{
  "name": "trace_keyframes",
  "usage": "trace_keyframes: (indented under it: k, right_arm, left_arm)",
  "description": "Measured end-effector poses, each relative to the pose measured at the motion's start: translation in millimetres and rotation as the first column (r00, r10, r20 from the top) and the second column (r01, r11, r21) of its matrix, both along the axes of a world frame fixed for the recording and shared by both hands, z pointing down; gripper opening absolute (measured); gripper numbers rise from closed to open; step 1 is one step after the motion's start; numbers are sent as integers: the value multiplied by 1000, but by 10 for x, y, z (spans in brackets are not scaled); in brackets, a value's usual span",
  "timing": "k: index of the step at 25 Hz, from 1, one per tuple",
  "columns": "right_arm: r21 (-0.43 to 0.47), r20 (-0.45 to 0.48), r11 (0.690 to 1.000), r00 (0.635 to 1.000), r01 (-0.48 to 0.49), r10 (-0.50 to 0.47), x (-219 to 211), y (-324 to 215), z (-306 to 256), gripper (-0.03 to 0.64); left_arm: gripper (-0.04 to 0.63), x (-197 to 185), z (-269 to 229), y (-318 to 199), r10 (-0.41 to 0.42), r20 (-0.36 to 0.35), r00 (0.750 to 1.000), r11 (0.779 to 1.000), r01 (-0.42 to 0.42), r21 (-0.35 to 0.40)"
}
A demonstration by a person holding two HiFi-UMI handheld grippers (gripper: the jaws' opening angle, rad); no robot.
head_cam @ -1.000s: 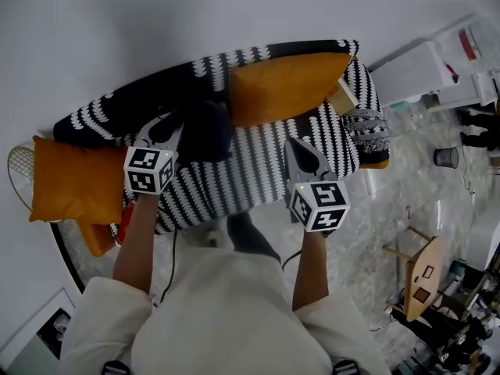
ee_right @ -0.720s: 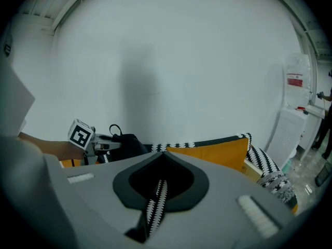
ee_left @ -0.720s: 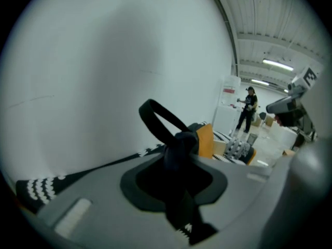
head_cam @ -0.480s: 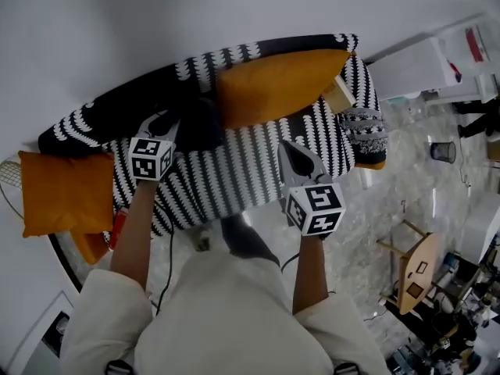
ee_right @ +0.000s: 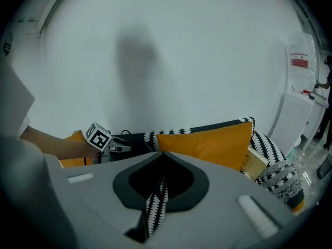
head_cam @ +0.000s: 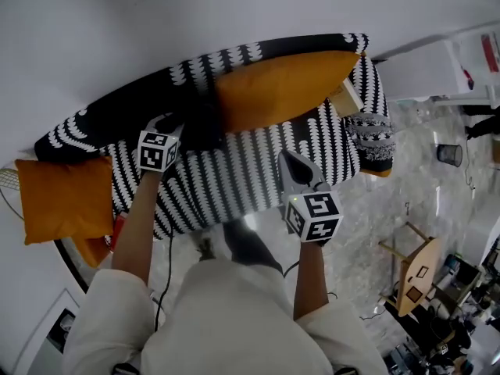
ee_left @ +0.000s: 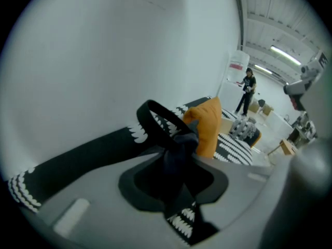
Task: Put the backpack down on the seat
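Observation:
The dark backpack rests on the black-and-white patterned sofa seat, against the backrest and just left of a long orange cushion. My left gripper is at the backpack's left side. In the left gripper view its jaws are opening, but bunched dark blue fabric under the backpack's black loop handle is still pinched in my left gripper. My right gripper hovers over the seat's front right part, shut and empty; in its own view only a thin strip of sofa pattern shows through my right gripper.
A second orange cushion lies at the sofa's left end. A box and a patterned pillow sit at its right end. On the floor to the right stand a wooden stool and a bin. A white wall runs behind the sofa.
The left gripper stays at the backpack, which keeps its place on the seat. The right gripper has drifted slightly back toward me. My view has shifted a little.

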State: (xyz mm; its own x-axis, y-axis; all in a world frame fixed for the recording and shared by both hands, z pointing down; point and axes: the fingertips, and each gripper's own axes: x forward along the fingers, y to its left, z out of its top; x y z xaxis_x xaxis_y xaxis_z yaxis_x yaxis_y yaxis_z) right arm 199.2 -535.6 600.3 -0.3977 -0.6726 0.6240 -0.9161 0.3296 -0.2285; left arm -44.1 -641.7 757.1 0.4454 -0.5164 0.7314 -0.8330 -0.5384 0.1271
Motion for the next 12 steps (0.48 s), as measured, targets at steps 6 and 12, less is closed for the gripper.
trace_keyframes:
  k: [6,12]
  right_arm:
    - [-35,-9,999,1000,-5,4,73,-164,194,6]
    - [-44,-8,999,1000,12,-13,34,-282,266,6]
  left_arm:
    - [104,39,174,-215,-47,1,999,999,47,-12]
    - [169,-33,315,-492,-105,86,991,995,105,5]
